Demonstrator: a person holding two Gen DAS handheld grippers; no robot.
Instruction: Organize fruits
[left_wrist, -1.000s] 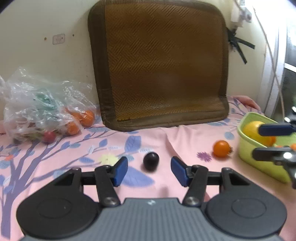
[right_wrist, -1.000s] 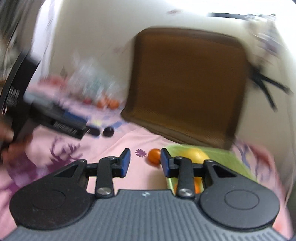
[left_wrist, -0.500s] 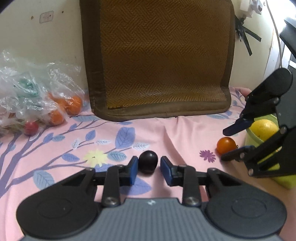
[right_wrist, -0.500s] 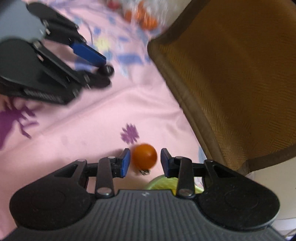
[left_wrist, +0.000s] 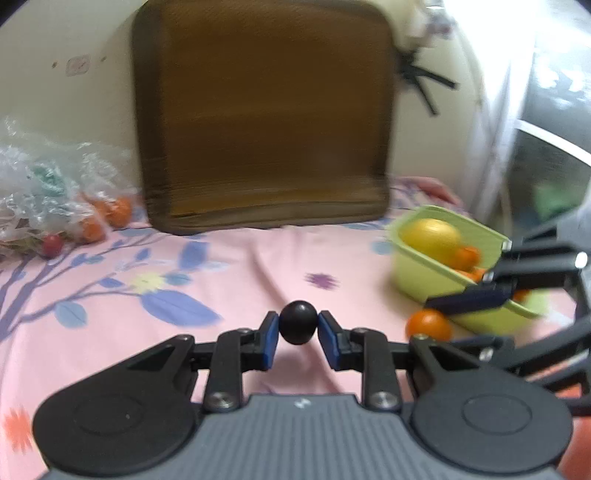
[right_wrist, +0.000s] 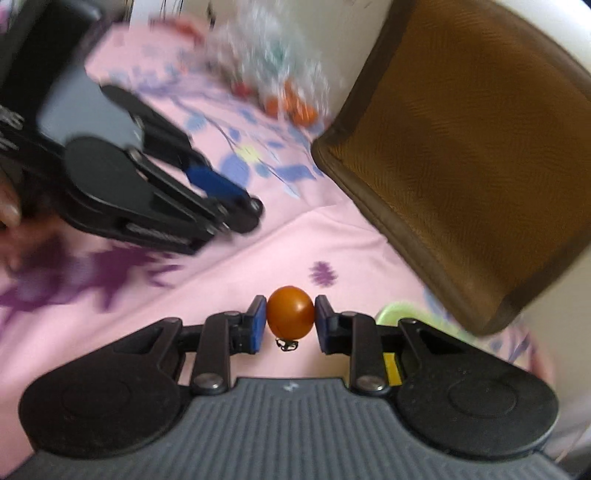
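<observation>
A small dark round fruit (left_wrist: 297, 326) sits between the blue pads of my left gripper (left_wrist: 297, 329), which is shut on it just above the pink floral sheet. To its right, my right gripper (left_wrist: 424, 321) straddles a small orange tomato (left_wrist: 428, 325) beside the green basket (left_wrist: 424, 273). In the right wrist view the right gripper (right_wrist: 290, 320) has its jaws closing, both pads touching the orange tomato (right_wrist: 290, 312). The left gripper (right_wrist: 247, 206) shows there at the upper left. The basket holds a yellow fruit (left_wrist: 430, 236) and some small orange ones.
A clear plastic bag (left_wrist: 44, 199) with several orange and red fruits lies at the back left. A brown woven cushion (left_wrist: 266, 122) leans on the wall behind. The basket's rim (right_wrist: 397, 314) shows just right of my right fingers.
My left gripper has closed on the dark fruit. My right gripper swung down from the basket to the orange tomato and closed its pads onto it.
</observation>
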